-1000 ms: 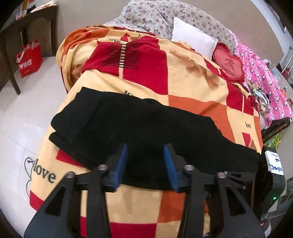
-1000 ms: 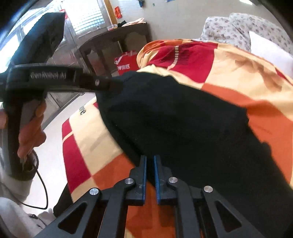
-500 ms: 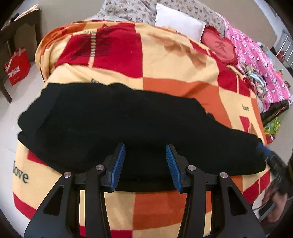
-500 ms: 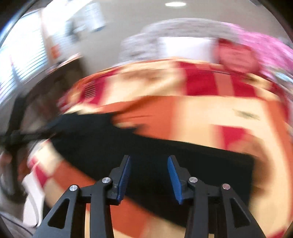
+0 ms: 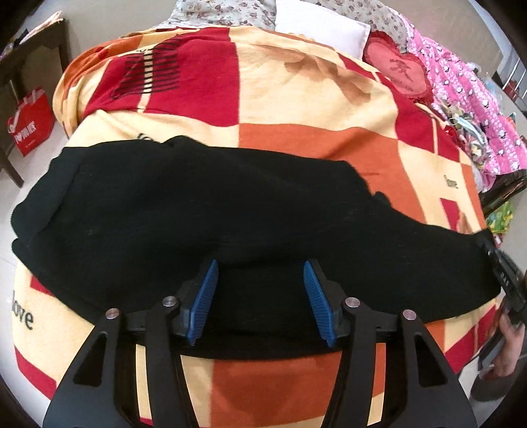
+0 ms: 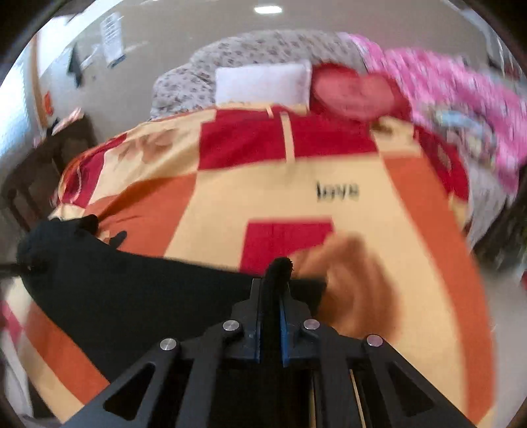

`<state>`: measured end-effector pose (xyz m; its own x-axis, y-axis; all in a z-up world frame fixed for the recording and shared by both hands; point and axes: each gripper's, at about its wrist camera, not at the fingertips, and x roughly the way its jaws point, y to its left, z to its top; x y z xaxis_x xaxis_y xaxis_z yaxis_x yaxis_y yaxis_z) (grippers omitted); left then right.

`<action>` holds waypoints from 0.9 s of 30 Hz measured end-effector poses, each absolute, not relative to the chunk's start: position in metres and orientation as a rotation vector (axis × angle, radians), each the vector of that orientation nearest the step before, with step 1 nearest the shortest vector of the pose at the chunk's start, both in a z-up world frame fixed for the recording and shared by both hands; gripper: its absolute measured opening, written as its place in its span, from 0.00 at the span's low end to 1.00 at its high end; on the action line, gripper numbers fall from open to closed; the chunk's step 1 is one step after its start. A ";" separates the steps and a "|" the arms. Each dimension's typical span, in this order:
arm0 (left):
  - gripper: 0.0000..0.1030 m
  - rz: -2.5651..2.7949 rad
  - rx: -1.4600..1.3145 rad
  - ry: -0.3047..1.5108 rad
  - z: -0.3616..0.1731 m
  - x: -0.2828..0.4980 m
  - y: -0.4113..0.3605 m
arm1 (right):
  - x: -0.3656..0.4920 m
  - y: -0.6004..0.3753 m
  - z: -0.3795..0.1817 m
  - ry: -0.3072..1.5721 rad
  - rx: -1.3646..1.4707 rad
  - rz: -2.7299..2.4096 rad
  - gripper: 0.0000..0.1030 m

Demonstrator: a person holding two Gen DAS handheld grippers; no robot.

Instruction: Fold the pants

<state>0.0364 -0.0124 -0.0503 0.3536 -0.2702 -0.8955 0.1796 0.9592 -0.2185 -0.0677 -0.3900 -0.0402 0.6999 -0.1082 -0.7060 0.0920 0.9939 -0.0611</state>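
Right tongs [image 6: 270, 324] swung to lower centre, now pinching soft, limp black knit pants [image 5: 204, 210] at hem; left tongs [image 5: 260, 296] gape, empty.

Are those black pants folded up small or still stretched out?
Stretched out: the black fabric pants lie in one long band across the checked orange-and-red blanket.

Even, bright indoor light; a ceiling lamp [image 6: 268, 9] glares at twelve o'clock. Right view motion-blurred, left sharp; fisheye bends edges.
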 end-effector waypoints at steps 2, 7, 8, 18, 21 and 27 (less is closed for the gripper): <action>0.51 -0.293 -0.107 1.172 -0.051 0.037 -0.014 | -0.061 -0.392 -0.037 0.771 -0.035 -0.125 0.07; 0.55 -0.261 -0.035 1.142 -0.054 0.032 -0.027 | -0.048 -0.402 -0.075 0.876 0.002 -0.150 0.07; 0.55 -0.263 -0.017 1.142 -0.054 0.032 -0.029 | -0.052 -0.405 -0.072 0.858 0.022 -0.157 0.07; 0.55 -0.271 -0.013 1.128 -0.046 0.027 -0.039 | -0.094 -0.392 -0.035 0.799 0.168 -0.048 0.28; 0.55 -0.273 0.006 1.124 -0.046 0.023 -0.046 | -0.093 -0.371 -0.040 0.816 0.145 0.001 0.28; 0.55 -0.279 0.047 1.116 -0.050 0.017 -0.061 | -0.084 -0.350 -0.071 0.917 0.128 0.033 0.28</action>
<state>0.0172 -0.0609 -0.0496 0.4080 -0.1977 -0.8913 0.2448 0.9642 -0.1019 -0.0841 -0.3497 -0.0710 0.6079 0.0836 -0.7896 0.0260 0.9918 0.1250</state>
